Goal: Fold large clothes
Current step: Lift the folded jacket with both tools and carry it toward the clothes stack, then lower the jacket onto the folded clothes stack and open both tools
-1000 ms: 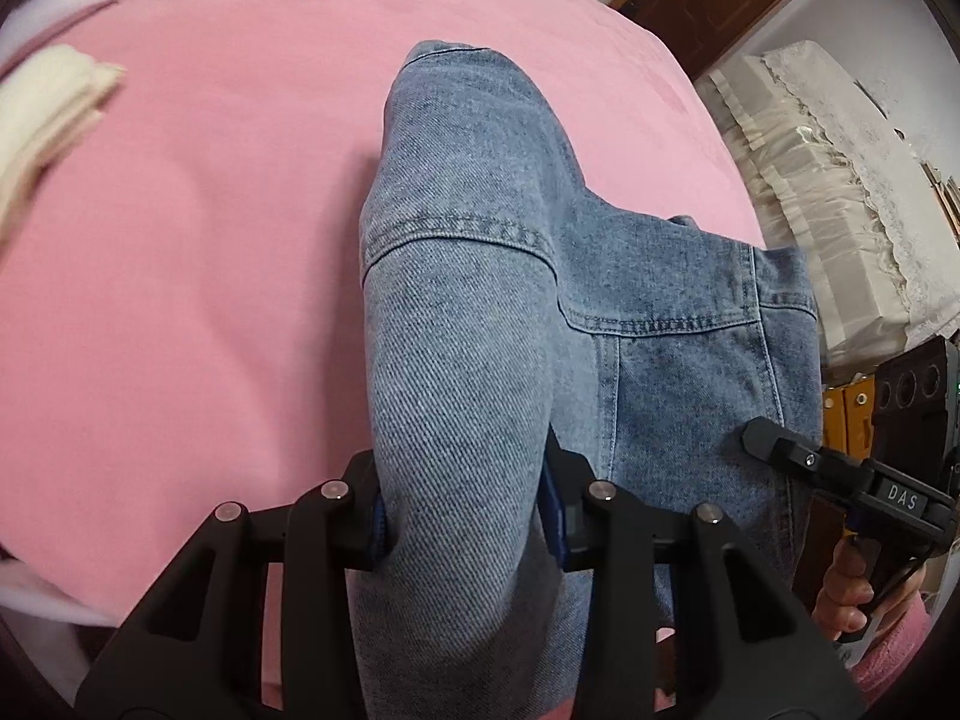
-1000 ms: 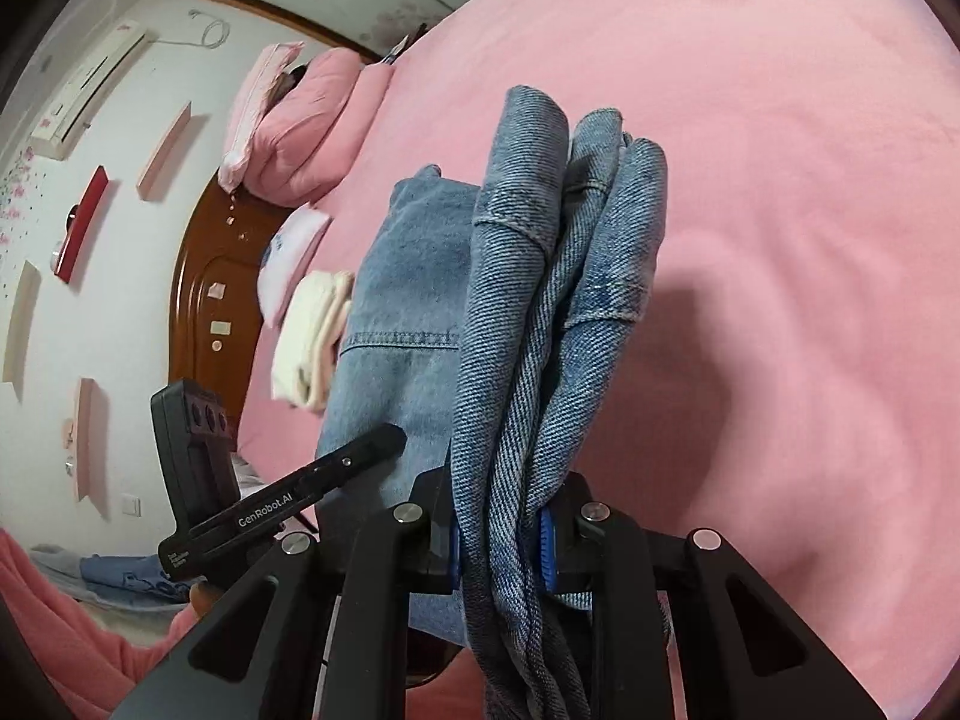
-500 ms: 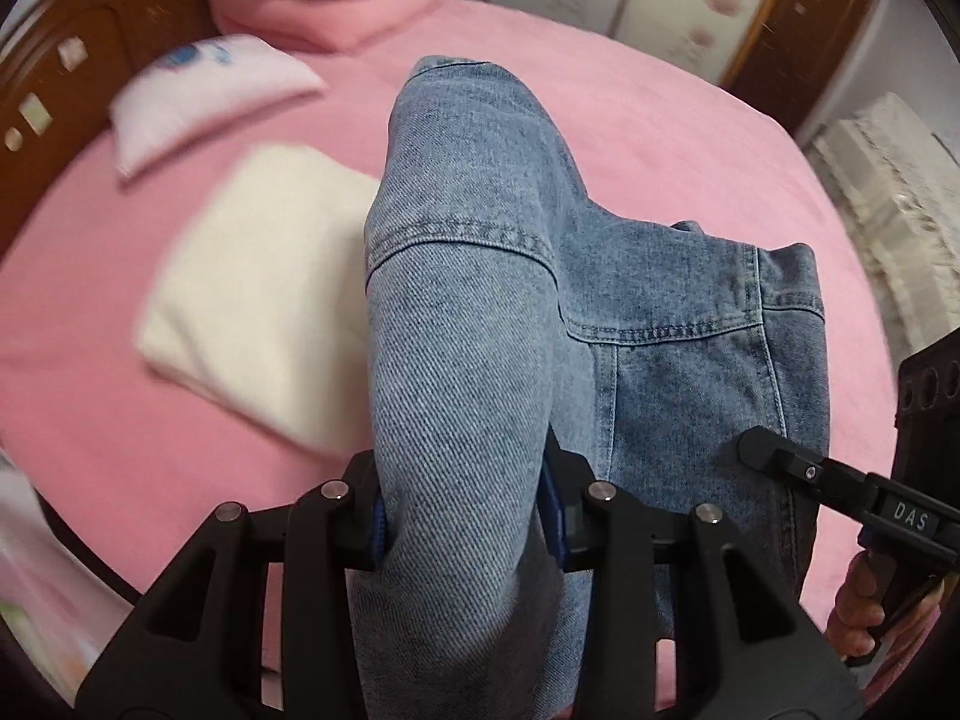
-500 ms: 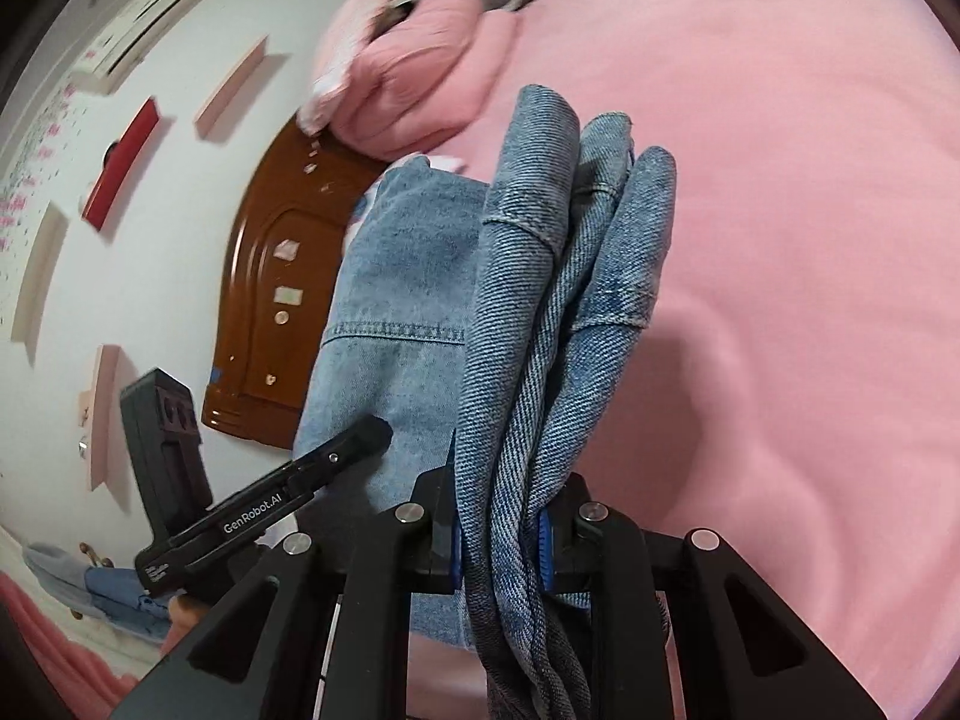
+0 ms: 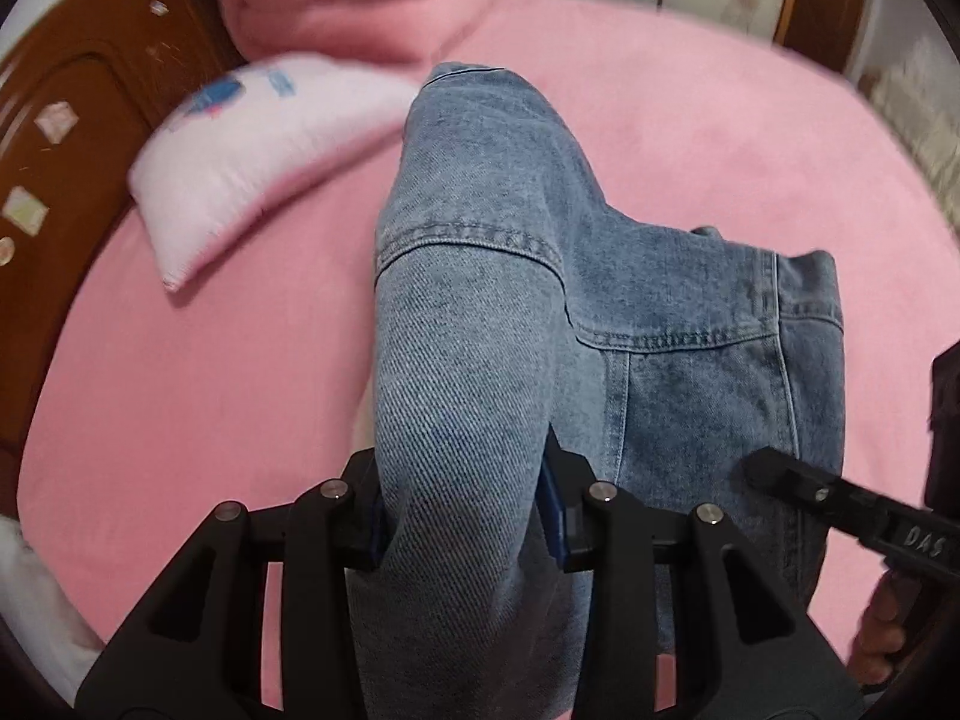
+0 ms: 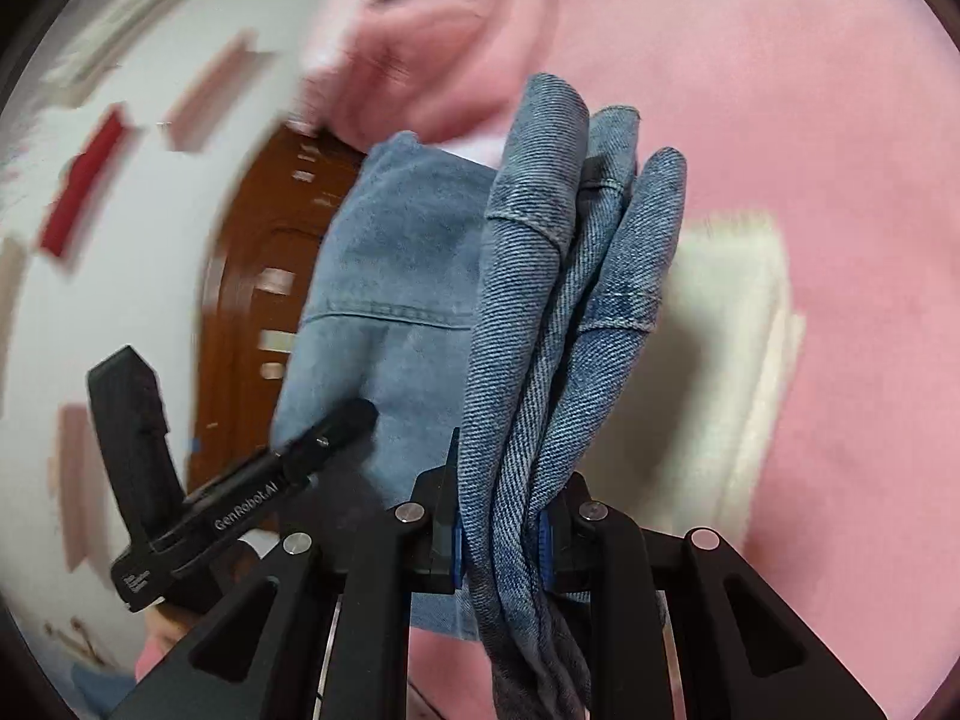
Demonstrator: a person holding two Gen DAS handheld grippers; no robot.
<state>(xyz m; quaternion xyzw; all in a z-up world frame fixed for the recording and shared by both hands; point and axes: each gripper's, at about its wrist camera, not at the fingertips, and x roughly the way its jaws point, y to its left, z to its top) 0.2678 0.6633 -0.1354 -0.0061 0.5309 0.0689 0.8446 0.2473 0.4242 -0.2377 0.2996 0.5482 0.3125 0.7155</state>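
My left gripper (image 5: 462, 516) is clamped on a thick fold of the denim garment (image 5: 540, 312), a light blue, faded piece with stitched seams that fills the centre of the frame above the pink bed (image 5: 180, 372). My right gripper (image 6: 501, 531) pinches several bunched denim layers that rise through mid-frame. A white pillow (image 5: 264, 138) lies upper left, and a cream folded cloth (image 6: 738, 360) sits right of the denim.

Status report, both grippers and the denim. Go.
Left gripper shut on the jeans. Right gripper shut on bunched layers of the same jeans, held above the pink bed. White folded cloth lies below; pillow beyond.
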